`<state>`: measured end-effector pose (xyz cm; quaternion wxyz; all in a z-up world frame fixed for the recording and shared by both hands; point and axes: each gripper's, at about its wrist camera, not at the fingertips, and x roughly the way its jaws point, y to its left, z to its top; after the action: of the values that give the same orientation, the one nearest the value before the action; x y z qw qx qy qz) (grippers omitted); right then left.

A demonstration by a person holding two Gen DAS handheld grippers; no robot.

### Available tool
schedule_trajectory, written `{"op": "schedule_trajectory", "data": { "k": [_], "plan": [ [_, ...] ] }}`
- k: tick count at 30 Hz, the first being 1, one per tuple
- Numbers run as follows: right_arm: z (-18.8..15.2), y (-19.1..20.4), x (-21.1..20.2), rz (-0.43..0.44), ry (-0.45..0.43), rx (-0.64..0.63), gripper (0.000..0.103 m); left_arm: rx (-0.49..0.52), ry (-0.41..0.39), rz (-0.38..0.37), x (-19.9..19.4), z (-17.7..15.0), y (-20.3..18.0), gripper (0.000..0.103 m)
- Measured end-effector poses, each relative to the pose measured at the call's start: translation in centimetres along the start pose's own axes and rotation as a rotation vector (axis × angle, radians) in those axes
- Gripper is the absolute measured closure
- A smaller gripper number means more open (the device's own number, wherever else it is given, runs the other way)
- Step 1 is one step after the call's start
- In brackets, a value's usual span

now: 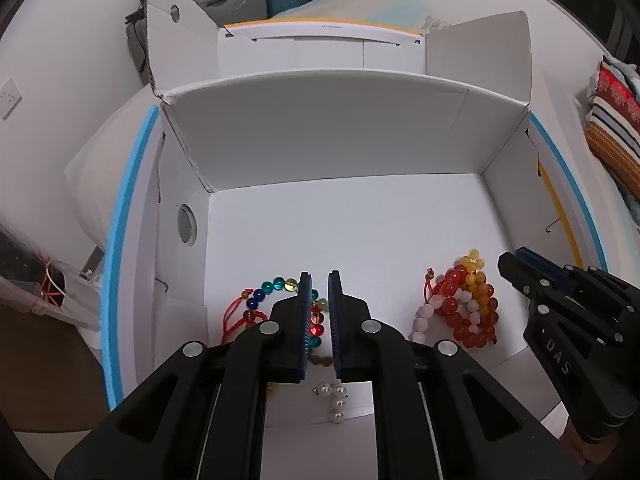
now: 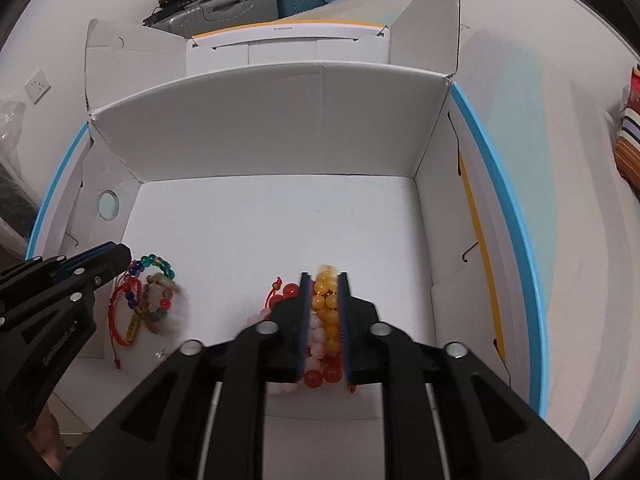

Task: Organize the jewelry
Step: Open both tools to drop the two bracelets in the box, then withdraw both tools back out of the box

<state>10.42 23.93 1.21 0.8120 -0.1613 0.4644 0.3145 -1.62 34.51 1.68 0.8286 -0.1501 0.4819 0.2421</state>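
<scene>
A white cardboard box [image 1: 320, 132] [image 2: 280, 120] stands open under both grippers. A heap of multicolour bead bracelets [image 1: 276, 288] [image 2: 150, 300] with red cords lies on its floor at the near left. My left gripper [image 1: 320, 276] [image 2: 120, 256] hangs just over that heap, its jaws a narrow gap apart and gripping nothing. A heap of red, yellow and pink bead bracelets [image 1: 464, 304] [image 2: 326, 312] lies to the right. My right gripper [image 2: 324, 276] [image 1: 510, 260] hovers over it, open, with the beads showing between the pads. A small pearl piece [image 1: 334, 398] rests by the near wall.
The box's flaps [image 1: 480, 56] stand up at the back and sides, edged in blue [image 1: 128, 220]. A round hole [image 1: 187, 224] pierces the left wall. Suitcases [image 2: 224, 8] stand behind the box, and a striped cushion [image 1: 612, 128] lies far right.
</scene>
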Motion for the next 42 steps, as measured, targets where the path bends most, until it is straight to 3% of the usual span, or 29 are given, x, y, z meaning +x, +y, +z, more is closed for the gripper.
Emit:
{"op": "schedule_trajectory", "data": {
  "k": [1,2,7,12,16,23,34,42],
  "plan": [
    [0.0,-0.1,-0.3,0.005,-0.009,0.005,0.065,-0.001,-0.006,0.000,-0.3,-0.1,0.0,0.092],
    [0.0,-0.2,-0.9,0.008,-0.028,0.014,0.061,-0.001,-0.015,-0.001,-0.8,-0.1,0.1,0.092],
    [-0.2,-1.1,-4.2,0.014,-0.108,0.041,0.032,-0.015,-0.094,0.007,-4.0,-0.6,0.7,0.070],
    [-1.0,-1.4,-7.5,-0.001,-0.187,0.043,0.018,-0.026,-0.173,0.020,-7.2,-1.7,0.9,0.044],
    [-2.2,-1.4,-10.1,-0.009,-0.249,0.035,0.011,-0.037,-0.228,0.018,-9.6,-3.2,1.0,0.032],
    [-4.8,-1.0,-12.9,-0.030,-0.309,0.016,0.008,-0.047,-0.309,0.045,-12.3,-6.3,1.0,0.011],
    [-9.3,-0.7,-12.9,-0.050,-0.317,0.012,0.008,-0.078,-0.306,0.054,-11.5,-10.4,2.0,0.008],
    [-10.4,-0.6,-11.9,-0.064,-0.303,0.010,0.008,-0.069,-0.287,0.051,-10.5,-11.6,1.7,0.008]
  ]
}}
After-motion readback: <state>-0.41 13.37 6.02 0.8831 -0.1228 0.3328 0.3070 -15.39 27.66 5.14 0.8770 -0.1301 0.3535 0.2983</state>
